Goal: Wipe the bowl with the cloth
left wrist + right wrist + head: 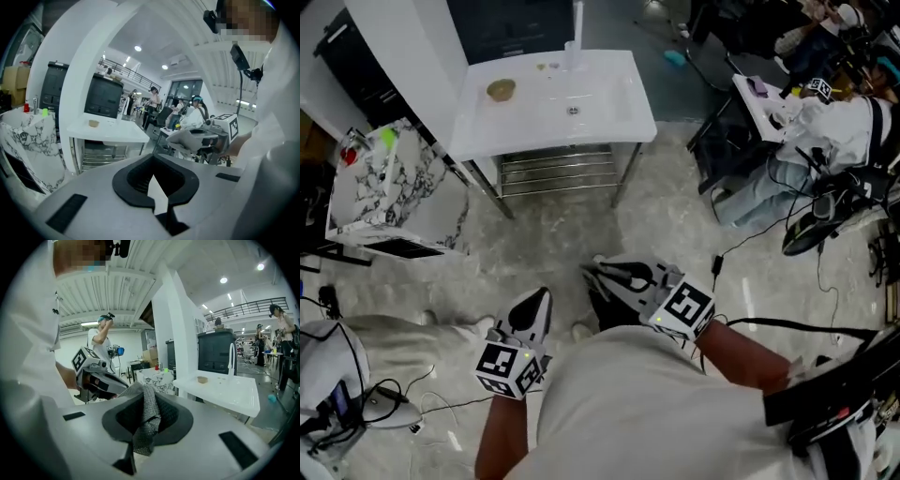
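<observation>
A small tan bowl (500, 89) stands on the left part of a white sink table (609, 117), far ahead of both grippers; it also shows small in the left gripper view (93, 123) and the right gripper view (202, 379). My left gripper (539, 296) (157, 194) is shut with nothing in it, held low near my body. Beside it, my right gripper (594, 269) (143, 430) is shut on a grey mesh cloth (146, 418), which bunches up between the jaws. Each gripper is visible from the other's camera.
A faucet (577, 37) rises at the back of the sink table, with a metal rack (558, 169) beneath. A marble-patterned cabinet (384, 192) stands to the left. A seated person (825, 141) and floor cables (741, 244) are at the right.
</observation>
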Available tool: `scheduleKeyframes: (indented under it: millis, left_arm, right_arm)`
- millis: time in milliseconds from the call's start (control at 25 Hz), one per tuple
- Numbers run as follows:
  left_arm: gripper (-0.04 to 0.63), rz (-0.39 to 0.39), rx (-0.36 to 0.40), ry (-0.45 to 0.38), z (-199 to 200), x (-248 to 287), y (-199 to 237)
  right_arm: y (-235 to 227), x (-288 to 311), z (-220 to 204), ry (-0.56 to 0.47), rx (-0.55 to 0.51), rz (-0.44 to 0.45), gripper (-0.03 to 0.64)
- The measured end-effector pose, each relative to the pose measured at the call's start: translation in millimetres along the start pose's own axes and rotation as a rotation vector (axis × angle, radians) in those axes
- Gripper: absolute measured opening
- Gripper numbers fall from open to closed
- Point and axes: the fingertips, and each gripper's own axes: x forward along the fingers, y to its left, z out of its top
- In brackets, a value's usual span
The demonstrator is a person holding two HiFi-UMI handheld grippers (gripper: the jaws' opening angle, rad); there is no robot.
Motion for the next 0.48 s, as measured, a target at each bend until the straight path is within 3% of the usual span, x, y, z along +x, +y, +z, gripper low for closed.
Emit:
scheduleKeyframes:
  millis: [480]
  left_arm:
    - [0.003, 0.146, 0.022, 0.036, 92.0, 110.8, 89.5]
  right_arm:
    - [-170.7, 53.8, 55.5, -0.125, -0.04, 0.057, 0.037]
